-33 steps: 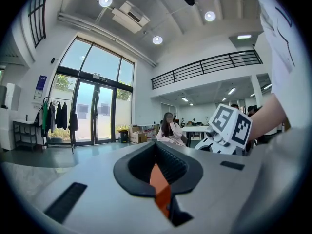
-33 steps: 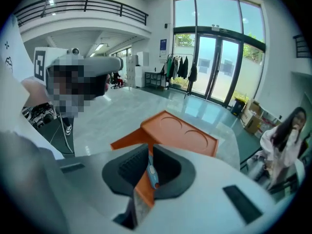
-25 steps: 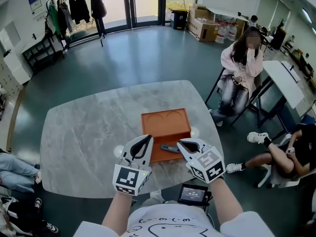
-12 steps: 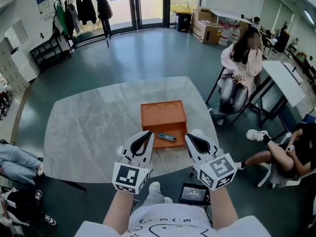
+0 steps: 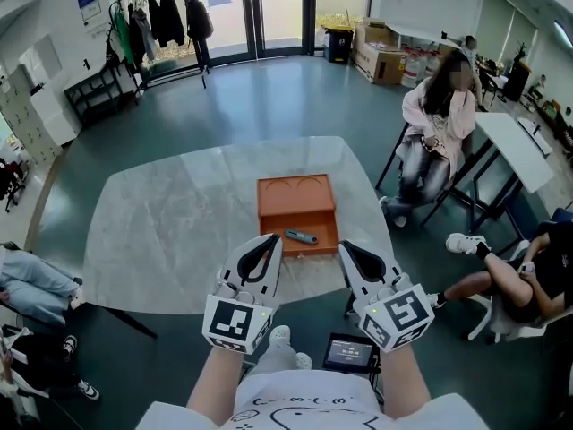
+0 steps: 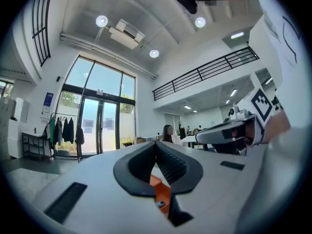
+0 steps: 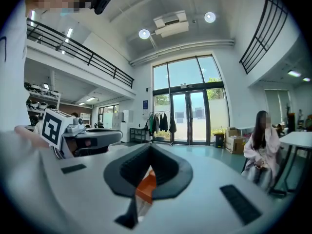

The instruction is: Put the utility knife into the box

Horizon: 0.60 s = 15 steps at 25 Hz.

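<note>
An orange box (image 5: 298,206) lies open on the grey marble table (image 5: 170,231). In its near compartment rests the utility knife (image 5: 301,236), blue-grey and slim. Both grippers hover over the table's near edge, short of the box and apart from it. My left gripper (image 5: 273,238) is shut with nothing in it, to the left of the knife. On the other side my right gripper (image 5: 345,246) is shut and empty too. In the left gripper view the tips (image 6: 157,143) meet, with the box (image 6: 162,191) showing below them. The right gripper view shows closed tips (image 7: 150,146) above the box (image 7: 146,189).
A seated person (image 5: 436,119) and a white desk (image 5: 515,150) are off the table's right side, and another person's legs (image 5: 501,280) lie nearer. Someone's legs (image 5: 31,280) show at the left. A small screen (image 5: 349,352) hangs at my waist.
Both grippers have drawn back from the box toward me and risen. The knife has stayed lying in the box. Both stay shut.
</note>
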{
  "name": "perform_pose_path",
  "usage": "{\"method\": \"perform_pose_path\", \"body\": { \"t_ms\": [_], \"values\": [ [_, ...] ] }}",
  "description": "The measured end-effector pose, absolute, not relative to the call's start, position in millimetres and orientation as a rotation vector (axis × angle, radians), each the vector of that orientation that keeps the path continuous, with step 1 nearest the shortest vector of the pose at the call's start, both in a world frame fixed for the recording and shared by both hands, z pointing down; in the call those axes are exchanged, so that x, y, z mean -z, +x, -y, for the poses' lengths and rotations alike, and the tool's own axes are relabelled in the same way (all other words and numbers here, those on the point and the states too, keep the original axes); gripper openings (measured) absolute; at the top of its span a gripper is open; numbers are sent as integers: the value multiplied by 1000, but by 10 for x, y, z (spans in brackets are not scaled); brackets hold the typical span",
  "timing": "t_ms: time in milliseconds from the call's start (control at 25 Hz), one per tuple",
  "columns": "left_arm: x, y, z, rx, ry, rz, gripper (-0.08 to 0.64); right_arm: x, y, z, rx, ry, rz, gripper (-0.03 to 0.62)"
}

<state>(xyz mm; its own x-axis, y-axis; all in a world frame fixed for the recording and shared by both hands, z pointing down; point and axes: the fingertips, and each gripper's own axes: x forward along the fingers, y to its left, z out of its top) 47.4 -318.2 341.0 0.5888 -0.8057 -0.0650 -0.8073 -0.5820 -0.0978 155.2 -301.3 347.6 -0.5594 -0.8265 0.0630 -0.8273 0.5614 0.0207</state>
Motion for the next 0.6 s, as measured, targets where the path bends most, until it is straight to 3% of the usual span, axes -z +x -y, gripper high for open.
{"method": "perform_pose_path", "body": {
  "t_ms": [600],
  "values": [
    [-3367, 506, 2993, -30, -2696, -1343, 15, -3487, 1514, 2829, 45, 1435, 2692, 8]
  ]
}}
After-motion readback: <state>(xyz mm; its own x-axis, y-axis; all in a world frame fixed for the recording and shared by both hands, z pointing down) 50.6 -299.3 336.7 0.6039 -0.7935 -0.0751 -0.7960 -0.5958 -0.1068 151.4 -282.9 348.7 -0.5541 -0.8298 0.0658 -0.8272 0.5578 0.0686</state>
